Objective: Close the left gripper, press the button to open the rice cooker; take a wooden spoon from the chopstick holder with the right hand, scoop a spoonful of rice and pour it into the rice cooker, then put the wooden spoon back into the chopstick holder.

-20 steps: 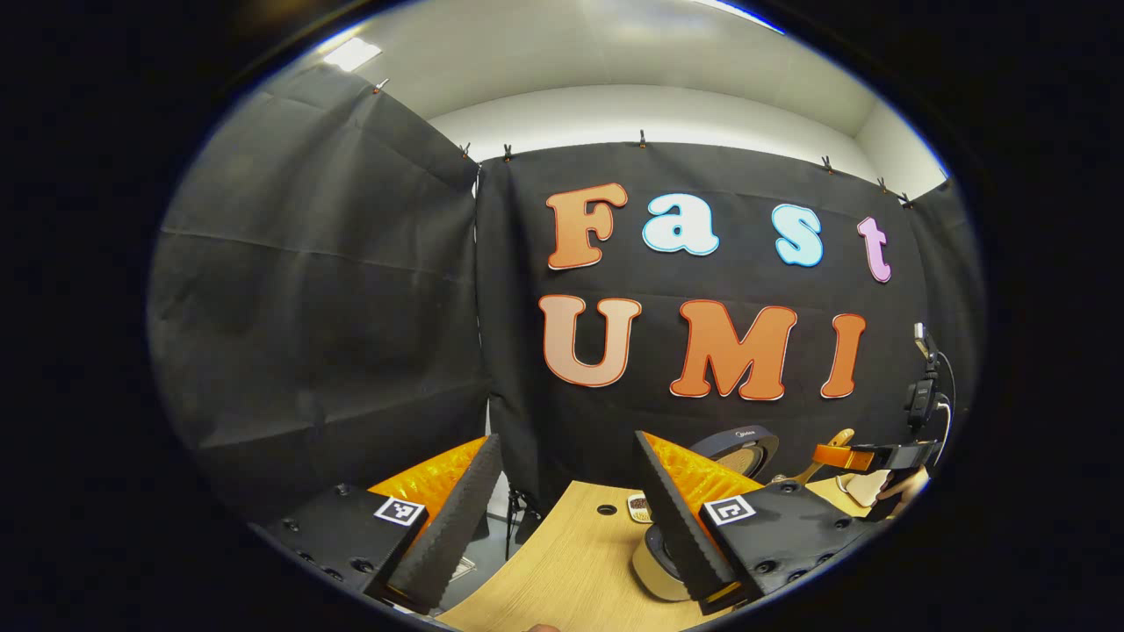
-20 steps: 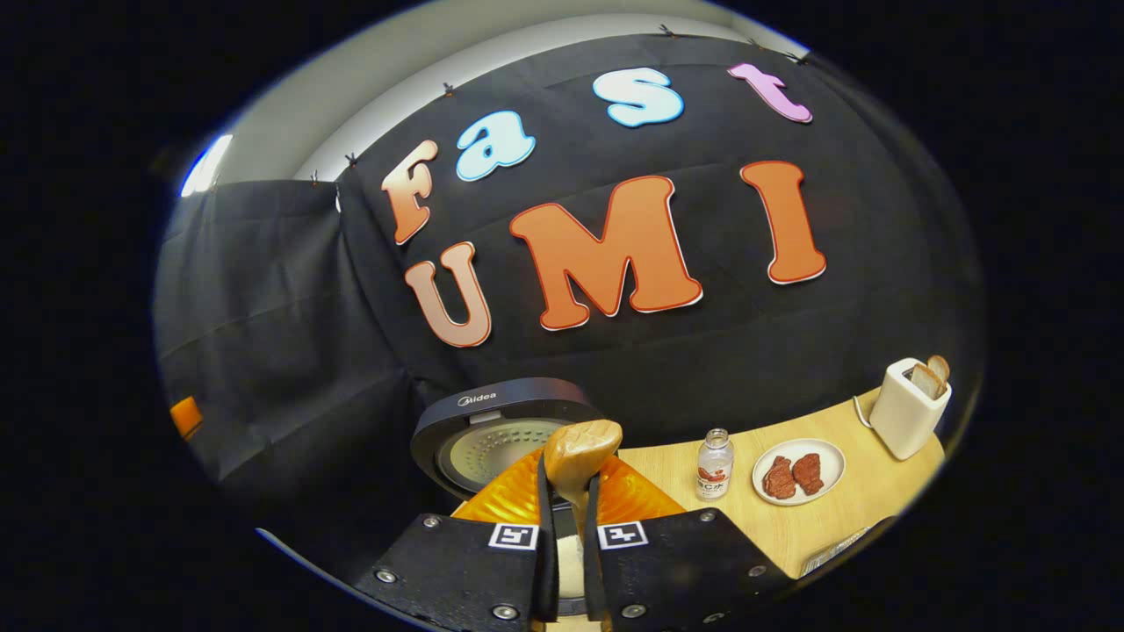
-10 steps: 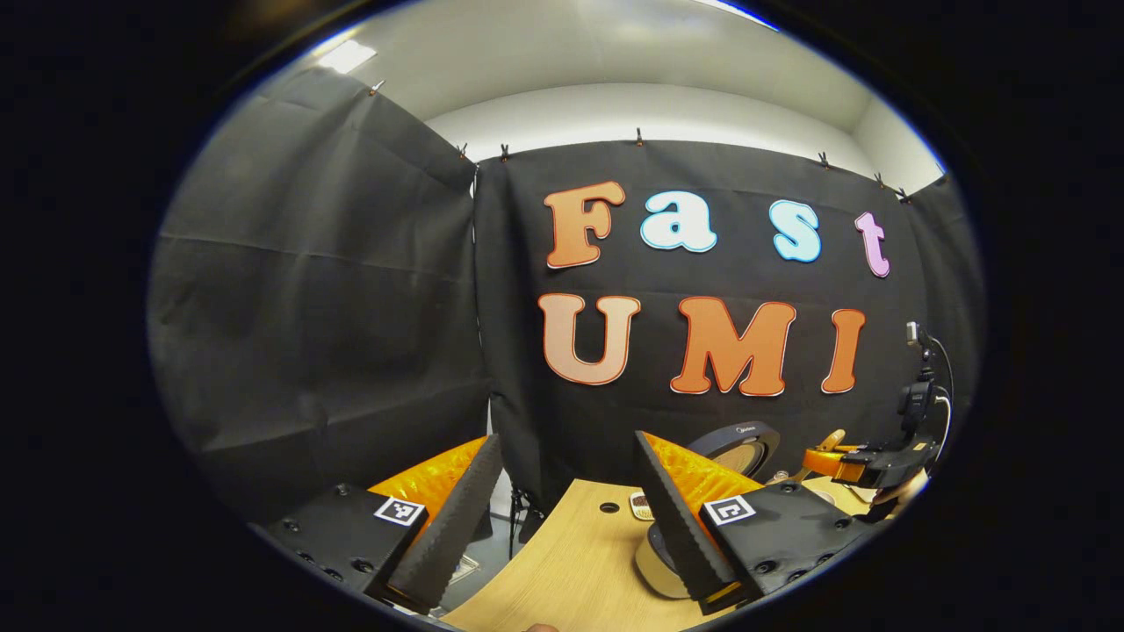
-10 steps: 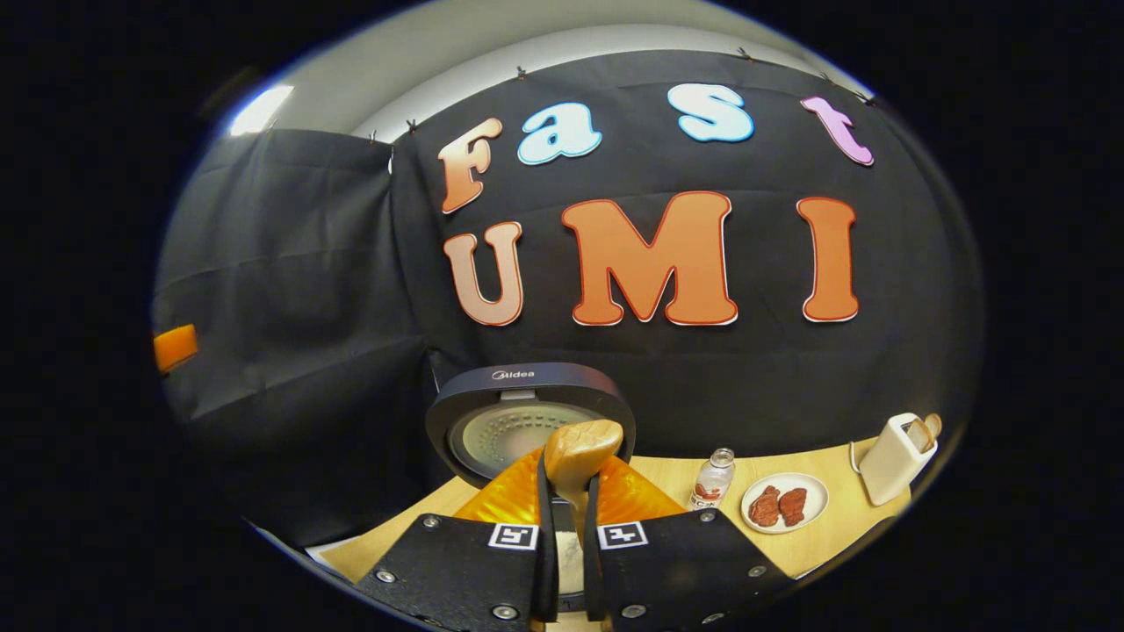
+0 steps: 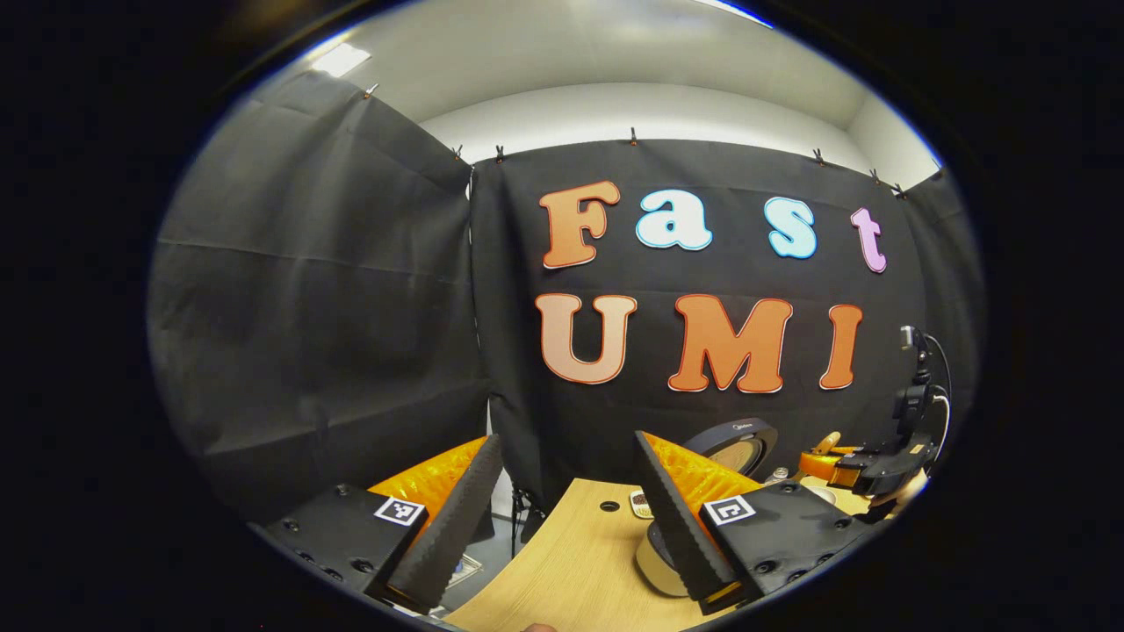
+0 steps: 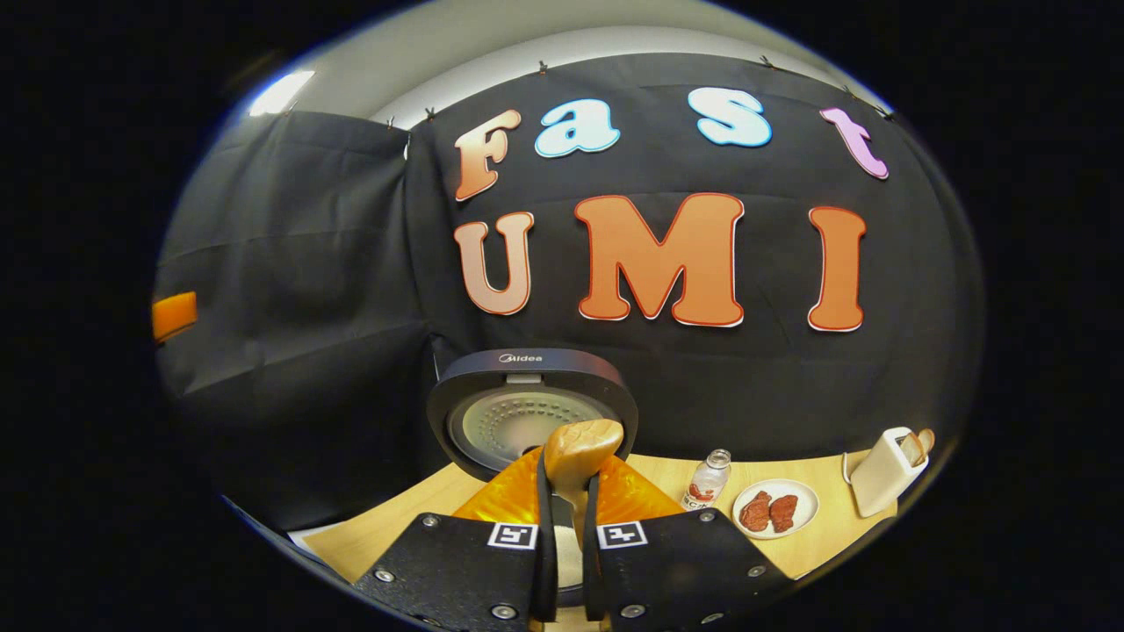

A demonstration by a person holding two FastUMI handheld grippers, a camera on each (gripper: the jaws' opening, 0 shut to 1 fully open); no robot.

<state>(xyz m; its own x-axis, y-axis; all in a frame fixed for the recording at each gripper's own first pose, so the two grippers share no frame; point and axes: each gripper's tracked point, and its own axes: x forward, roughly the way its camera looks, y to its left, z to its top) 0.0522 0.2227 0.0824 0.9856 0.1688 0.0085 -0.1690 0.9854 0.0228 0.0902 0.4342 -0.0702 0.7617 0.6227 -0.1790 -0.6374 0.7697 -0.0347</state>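
In the right gripper view, my right gripper (image 6: 569, 496) is shut on the handle of the wooden spoon (image 6: 581, 446), whose bowl stands up just past the fingertips. Behind it the rice cooker (image 6: 531, 412) has its dark lid raised, showing the perforated inner plate. Something white shows low between the fingers. In the left gripper view, my left gripper (image 5: 562, 518) is open with nothing between its fingers, above the left end of the wooden table (image 5: 562, 570). Far right there, the right gripper (image 5: 865, 463) holds the spoon (image 5: 825, 441) beside the cooker's lid (image 5: 733, 443).
To the cooker's right stand a small bottle (image 6: 707, 478), a white plate with meat pieces (image 6: 774, 509) and a white toaster holding bread (image 6: 882, 470). A round beige container (image 5: 654, 562) sits partly behind the left gripper's right finger. The table has a cable hole (image 5: 609, 506).
The right gripper has rolled from tilted to level with the spoon still in it, and the open cooker now sits higher in its view. The left gripper barely moved.
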